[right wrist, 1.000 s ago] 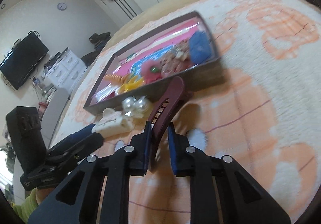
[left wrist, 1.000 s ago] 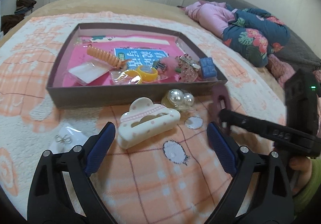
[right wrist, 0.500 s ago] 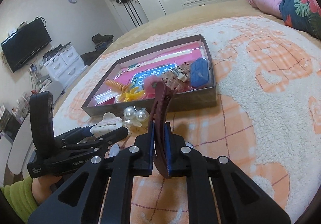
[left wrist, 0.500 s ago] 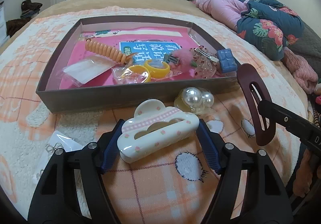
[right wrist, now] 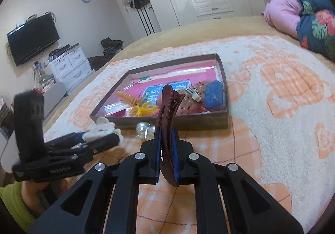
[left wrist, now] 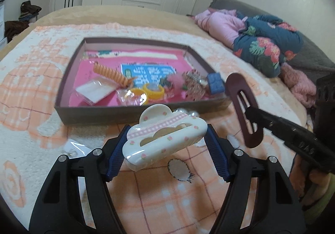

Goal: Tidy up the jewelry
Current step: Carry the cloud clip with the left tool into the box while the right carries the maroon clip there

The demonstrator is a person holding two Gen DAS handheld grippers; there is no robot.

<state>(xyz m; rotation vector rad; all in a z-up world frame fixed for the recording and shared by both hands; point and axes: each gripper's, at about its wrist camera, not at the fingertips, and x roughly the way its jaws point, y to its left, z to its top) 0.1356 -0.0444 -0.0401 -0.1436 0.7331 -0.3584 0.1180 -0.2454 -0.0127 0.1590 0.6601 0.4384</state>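
My left tongs (left wrist: pixel 166 150) are closed across the ends of a glossy, cloud-shaped white claw clip (left wrist: pixel 164 136) with pink dots and a gingham band, held clear of the fluffy peach-checked blanket (left wrist: pixel 146 196). My right tongs (right wrist: pixel 166 150) pinch a smooth maroon oval barrette (right wrist: pixel 168 120), standing on edge and pointing at twelve o'clock toward the shallow brown cardboard tray (right wrist: pixel 180 124). In the left view the barrette (left wrist: pixel 244 111) sits at three o'clock. Inside the tray (pink-lined) lie a ribbed orange spiral tie (left wrist: pixel 112 73), yellow rings (left wrist: pixel 153 91) and a blue block (left wrist: pixel 215 83). Pearly beads (right wrist: pixel 144 129) rest just before the tray's near wall.
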